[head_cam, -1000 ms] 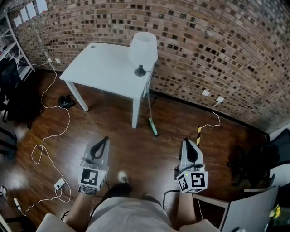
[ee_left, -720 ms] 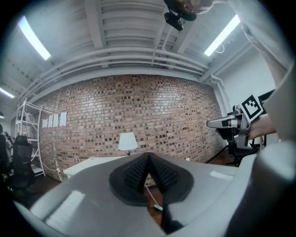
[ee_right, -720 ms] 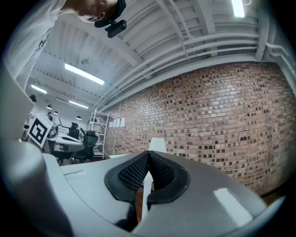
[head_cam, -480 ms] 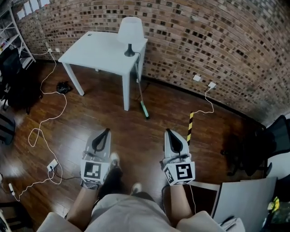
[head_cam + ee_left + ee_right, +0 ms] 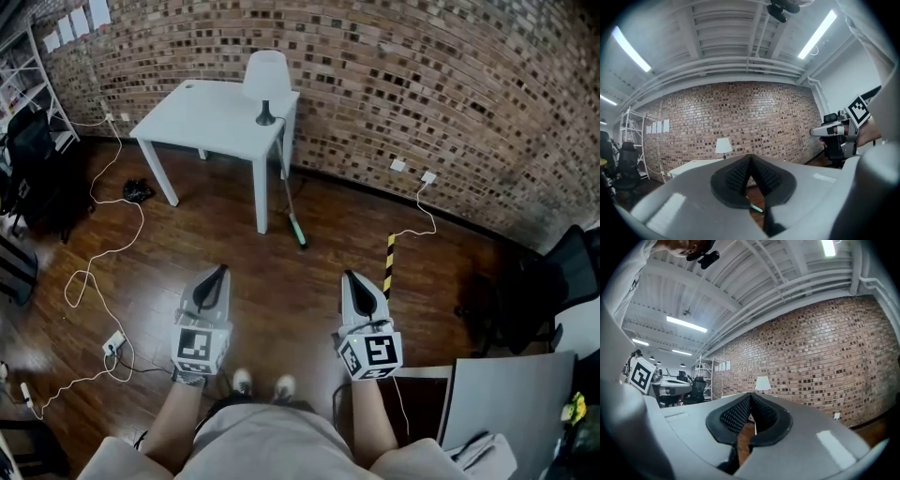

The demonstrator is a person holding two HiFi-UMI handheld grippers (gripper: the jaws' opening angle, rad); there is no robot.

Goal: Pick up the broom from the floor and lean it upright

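We are backing away from the table (image 5: 211,117), left gripper (image 5: 219,272) and right gripper (image 5: 350,277) staying closed and empty; the broom (image 5: 292,211) is leaning on it, upper centre, so the task is looking finished

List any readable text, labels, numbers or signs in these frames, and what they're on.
No readable words or numbers anywhere.
Left hand-held gripper and right hand-held gripper: square markers show black-and-white patterns only, no letters.
Wall sheets: too small to read.
Striped floor strip: black-and-yellow bands, no text.
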